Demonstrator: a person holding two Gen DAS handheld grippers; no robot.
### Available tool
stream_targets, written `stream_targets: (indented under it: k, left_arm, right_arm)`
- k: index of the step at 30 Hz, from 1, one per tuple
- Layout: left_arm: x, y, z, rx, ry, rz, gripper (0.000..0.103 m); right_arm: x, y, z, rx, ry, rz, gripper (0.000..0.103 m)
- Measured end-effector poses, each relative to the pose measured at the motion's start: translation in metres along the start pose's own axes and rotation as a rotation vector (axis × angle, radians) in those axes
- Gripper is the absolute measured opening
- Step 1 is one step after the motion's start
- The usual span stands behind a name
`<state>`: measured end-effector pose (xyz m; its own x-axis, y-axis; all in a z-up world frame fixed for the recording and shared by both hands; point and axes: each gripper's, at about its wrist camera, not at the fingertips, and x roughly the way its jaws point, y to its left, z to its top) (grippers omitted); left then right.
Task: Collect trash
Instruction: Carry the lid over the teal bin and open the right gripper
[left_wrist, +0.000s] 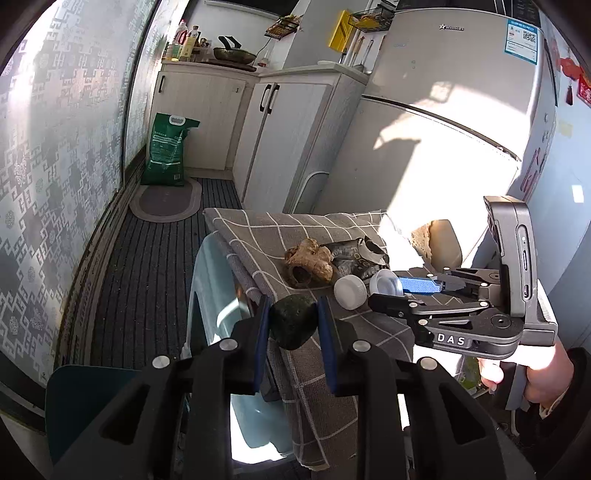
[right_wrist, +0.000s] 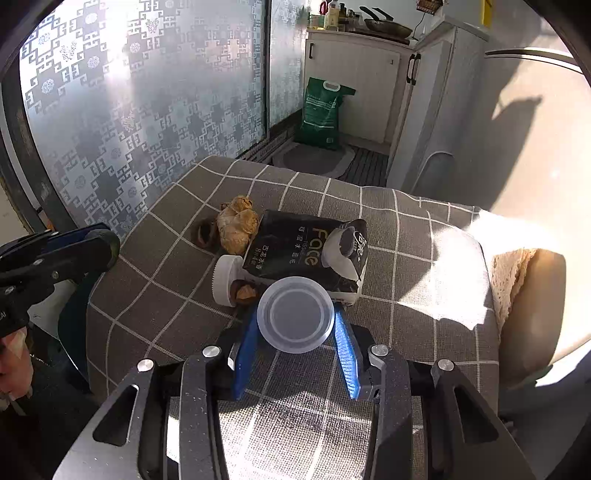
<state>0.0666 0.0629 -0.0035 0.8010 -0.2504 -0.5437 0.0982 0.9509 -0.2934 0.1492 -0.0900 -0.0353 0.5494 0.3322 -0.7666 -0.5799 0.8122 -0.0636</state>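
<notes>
My left gripper (left_wrist: 292, 319) is shut on a dark green-black lump (left_wrist: 293, 325), held just off the near corner of the grey checked cloth (left_wrist: 258, 236). In the right wrist view that gripper (right_wrist: 99, 247) shows at the left edge with the lump (right_wrist: 109, 240) in it. My right gripper (right_wrist: 295, 321) is shut on a clear plastic cup (right_wrist: 295, 314), both blue pads against its rim. Behind the cup lie a black tissue pack (right_wrist: 295, 247), a white bottle cap (right_wrist: 225, 280), a crumpled tan lump (right_wrist: 236, 225) and a brown shell (right_wrist: 203, 232).
A pale blue container (left_wrist: 210, 295) stands below the cloth's left edge. A fridge (left_wrist: 443, 110) and white cabinets (left_wrist: 288, 129) close off the right. A green sack (left_wrist: 168, 151) leans at the far end of the ribbed floor mat. Patterned glass doors (right_wrist: 147, 110) run along the left.
</notes>
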Motion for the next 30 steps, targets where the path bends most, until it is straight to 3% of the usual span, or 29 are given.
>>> stream_targets:
  k: [6, 12, 30]
  left_arm:
    - [-0.019, 0.017, -0.008, -0.015, -0.003, 0.039, 0.027]
    - [-0.036, 0.035, -0.022, -0.035, 0.008, 0.086, 0.027]
    - [-0.06, 0.111, -0.058, -0.112, 0.081, 0.245, 0.027]
  right_arm:
    - [-0.021, 0.012, 0.009, -0.007, -0.032, 0.015, 0.04]
    - [-0.035, 0.038, 0.019, -0.018, -0.058, 0.092, 0.04]
    - [-0.013, 0.134, 0.042, -0.138, -0.021, 0.216, 0.04]
